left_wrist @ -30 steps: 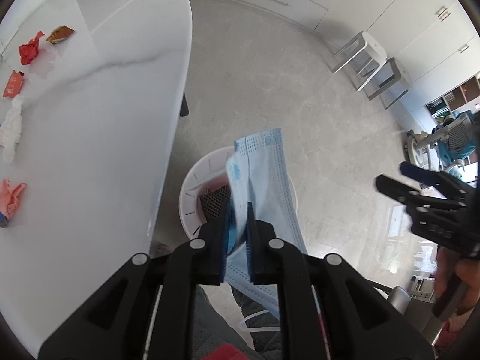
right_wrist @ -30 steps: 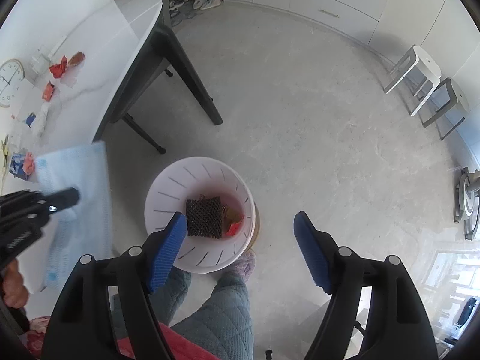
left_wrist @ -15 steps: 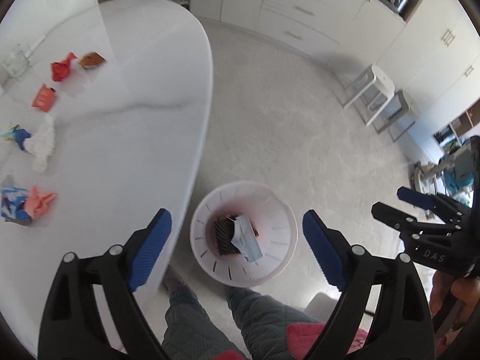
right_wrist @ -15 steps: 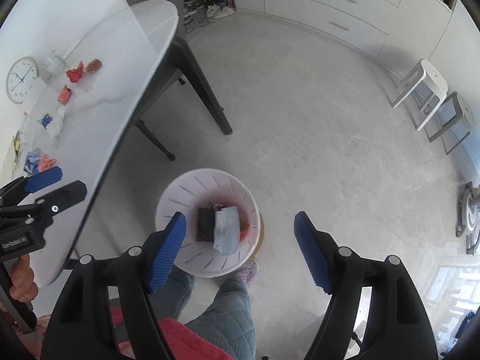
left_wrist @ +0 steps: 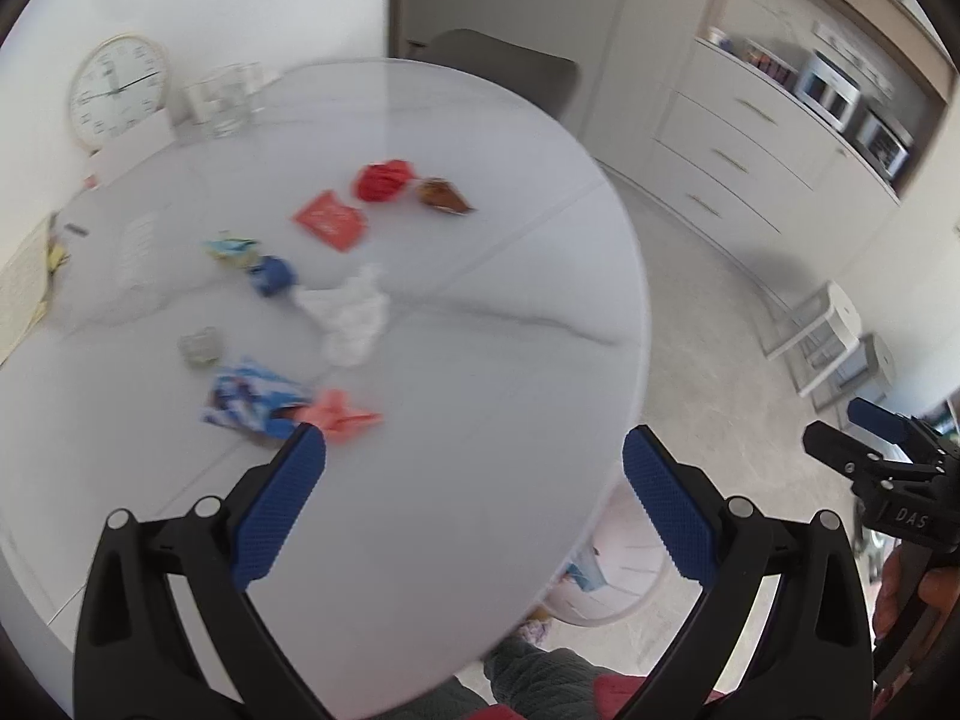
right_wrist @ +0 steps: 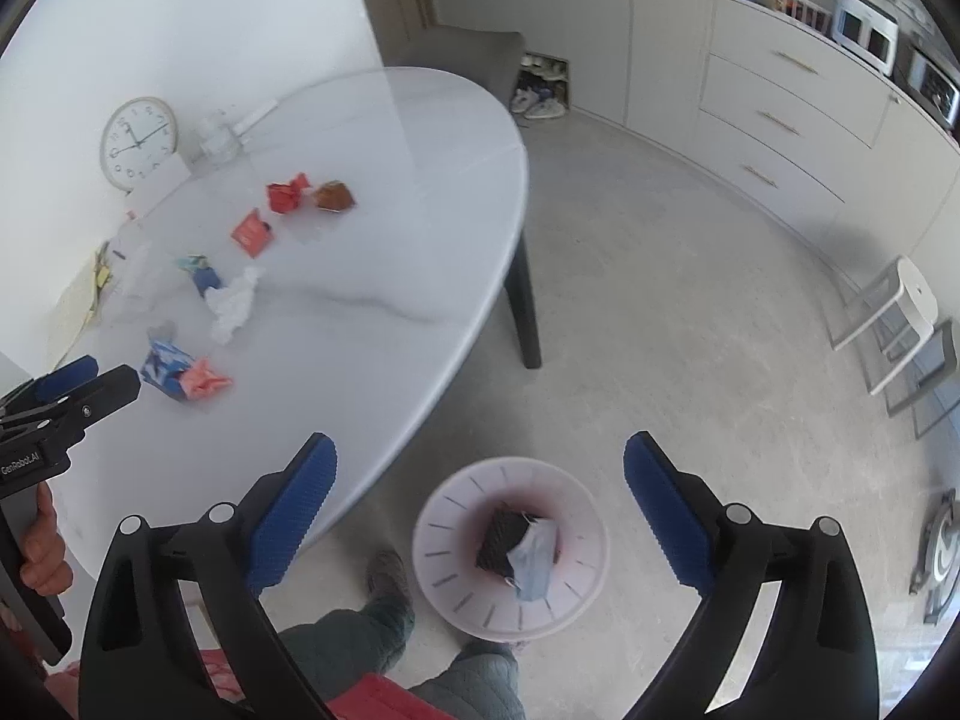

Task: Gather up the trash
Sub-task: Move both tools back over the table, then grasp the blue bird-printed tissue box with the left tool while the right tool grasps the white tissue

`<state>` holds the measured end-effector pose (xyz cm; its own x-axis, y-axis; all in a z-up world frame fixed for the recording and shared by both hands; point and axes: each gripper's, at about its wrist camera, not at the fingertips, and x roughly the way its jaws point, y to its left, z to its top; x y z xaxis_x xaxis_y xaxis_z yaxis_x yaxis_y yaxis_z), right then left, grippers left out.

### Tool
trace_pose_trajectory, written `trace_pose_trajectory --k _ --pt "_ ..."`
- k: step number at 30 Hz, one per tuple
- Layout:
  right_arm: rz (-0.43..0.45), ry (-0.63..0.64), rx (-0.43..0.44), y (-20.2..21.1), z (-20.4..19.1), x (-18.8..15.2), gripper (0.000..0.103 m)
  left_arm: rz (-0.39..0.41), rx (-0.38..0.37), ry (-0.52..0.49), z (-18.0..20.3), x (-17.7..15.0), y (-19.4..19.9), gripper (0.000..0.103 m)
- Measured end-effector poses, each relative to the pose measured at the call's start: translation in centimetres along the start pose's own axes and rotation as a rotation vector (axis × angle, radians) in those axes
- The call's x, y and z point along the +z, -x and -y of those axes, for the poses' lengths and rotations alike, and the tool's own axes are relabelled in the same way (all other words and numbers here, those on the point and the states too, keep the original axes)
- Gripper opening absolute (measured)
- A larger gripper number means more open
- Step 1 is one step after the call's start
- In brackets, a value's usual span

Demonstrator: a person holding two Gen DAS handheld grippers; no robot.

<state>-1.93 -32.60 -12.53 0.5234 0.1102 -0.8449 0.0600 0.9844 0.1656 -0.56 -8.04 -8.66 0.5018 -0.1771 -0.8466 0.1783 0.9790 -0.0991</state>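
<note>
Several pieces of trash lie on the white oval table: a red crumpled wad, a brown wrapper, a red packet, a white tissue, a blue-white wrapper and a pink scrap. My left gripper hovers over the table's near part, jaws opening, nothing between them. My right gripper hangs above the white bin on the floor, jaws opening and empty. Inside the bin lie a blue face mask and a black mesh piece.
A wall clock and a glass jar stand at the table's far side. A dark table leg is beyond the bin. Stools stand at the right by the cabinets. The person's legs are beside the bin.
The left gripper opened and let the blue mask fall into the bin. Both grippers then rose and tilted up toward the table; the right jaws widened.
</note>
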Motion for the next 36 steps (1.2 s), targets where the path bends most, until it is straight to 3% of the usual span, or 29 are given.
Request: trace_pose_trajectory --k 8,18,24,32,36 --pt "0.005 0.064 0.069 -2.0 -8.7 2.8 0.096 0.018 0.094 0.144 -11.1 0.4 1.1 0.095" --pt "0.003 0.142 0.081 -5.4 -18.3 4.6 0.096 -0.009 0.106 0.148 -19.5 0.7 -0.6 0.095" --pt "-0.014 0.155 0.077 -7.3 -20.8 5.2 0.096 -0.049 0.053 0.134 -20.8 0.6 -2.6 0.095" --pt "-0.047 0.159 0.062 -9.4 -21.2 5.9 0.096 -0.119 -0.059 0.101 -18.5 0.2 -6.5 0.095" --pt "-0.064 0.152 0.056 -10.1 -20.4 6.2 0.096 -0.163 -0.046 0.158 -17.5 0.1 -8.2 0.095"
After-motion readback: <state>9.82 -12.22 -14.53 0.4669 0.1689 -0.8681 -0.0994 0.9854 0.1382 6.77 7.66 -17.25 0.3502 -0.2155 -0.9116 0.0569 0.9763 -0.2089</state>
